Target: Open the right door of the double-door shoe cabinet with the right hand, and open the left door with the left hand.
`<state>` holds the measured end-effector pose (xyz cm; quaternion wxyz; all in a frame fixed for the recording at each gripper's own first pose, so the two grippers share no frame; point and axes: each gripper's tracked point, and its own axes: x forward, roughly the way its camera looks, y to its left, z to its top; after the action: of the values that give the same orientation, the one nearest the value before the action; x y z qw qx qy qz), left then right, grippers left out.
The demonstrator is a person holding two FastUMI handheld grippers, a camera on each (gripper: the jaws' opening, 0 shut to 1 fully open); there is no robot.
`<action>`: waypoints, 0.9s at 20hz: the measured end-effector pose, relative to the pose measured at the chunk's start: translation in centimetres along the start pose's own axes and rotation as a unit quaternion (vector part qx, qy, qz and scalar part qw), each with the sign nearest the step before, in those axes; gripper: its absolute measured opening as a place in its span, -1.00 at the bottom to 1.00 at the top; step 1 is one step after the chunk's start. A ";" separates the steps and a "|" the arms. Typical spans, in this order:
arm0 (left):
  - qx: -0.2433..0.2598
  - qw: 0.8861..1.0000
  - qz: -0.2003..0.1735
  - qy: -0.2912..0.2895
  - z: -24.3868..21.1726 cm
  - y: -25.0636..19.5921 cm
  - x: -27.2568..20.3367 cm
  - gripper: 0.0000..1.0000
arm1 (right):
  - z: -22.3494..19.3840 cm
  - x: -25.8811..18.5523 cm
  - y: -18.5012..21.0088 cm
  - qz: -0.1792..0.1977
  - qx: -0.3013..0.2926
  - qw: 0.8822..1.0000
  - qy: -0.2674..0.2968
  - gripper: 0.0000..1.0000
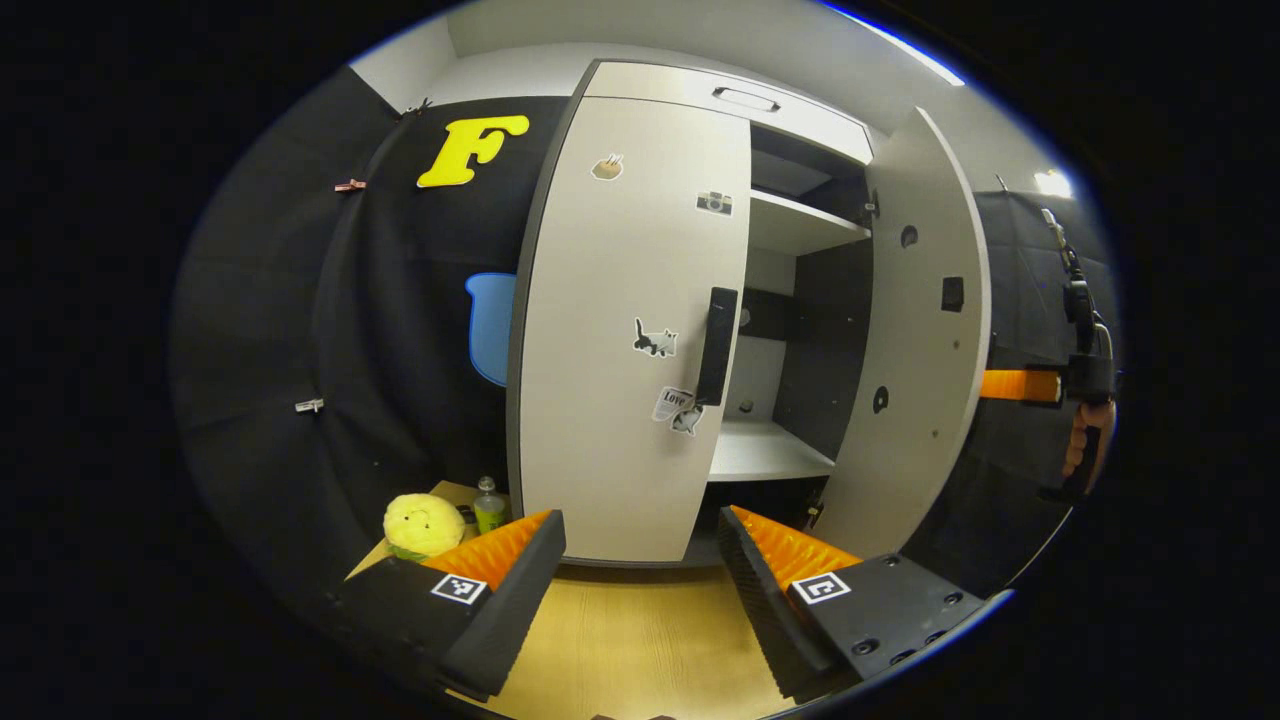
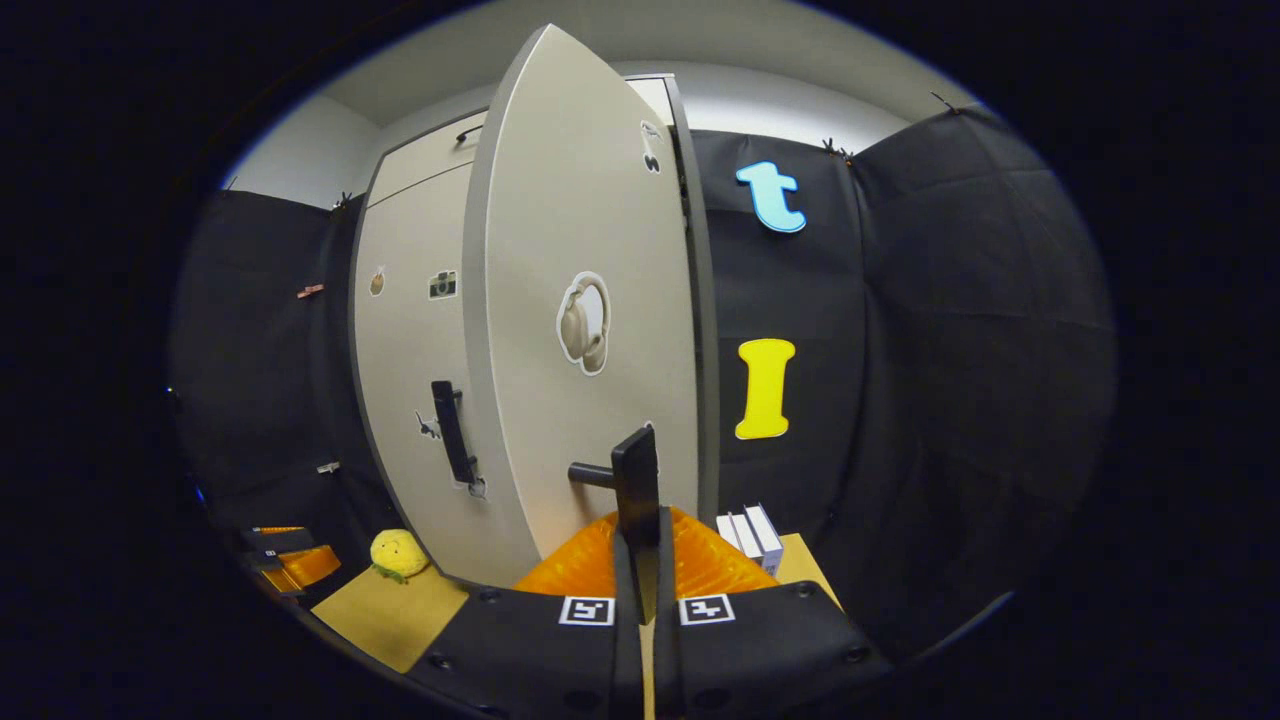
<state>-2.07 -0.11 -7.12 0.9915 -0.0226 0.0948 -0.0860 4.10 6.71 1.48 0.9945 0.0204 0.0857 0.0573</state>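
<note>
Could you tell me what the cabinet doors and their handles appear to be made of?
The left door and right door look like matte laminated board: flat, pale, even sheen. The handles look like black plastic or coated metal; I can't tell which.

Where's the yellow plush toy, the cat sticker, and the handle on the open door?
yellow plush toy (image 1: pixel 422 524), left gripper view, its round body.
cat sticker (image 1: pixel 655 339), left gripper view, the cat's body.
right door handle (image 2: pixel 636 487), right gripper view, the upright bar.
</note>
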 end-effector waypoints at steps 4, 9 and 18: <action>0.000 1.000 -0.001 0.000 0.1 -0.9 0.4 0.90 | 0.2 0.3 -4.2 -0.052 0.008 0.999 0.004 -0.84; 0.003 1.000 -0.011 0.005 -0.1 -2.1 1.3 0.90 | 0.1 0.0 -3.9 -0.017 0.026 0.999 0.010 -0.89; 0.014 0.999 -0.047 0.001 0.2 -2.3 1.5 0.90 | -0.6 -3.7 -5.0 -0.064 0.013 0.998 -0.008 -0.87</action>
<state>-0.97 -2.64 -7.08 0.9865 -0.0131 0.0937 -0.1338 0.97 1.31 1.27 0.9964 0.0287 0.0798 -0.0074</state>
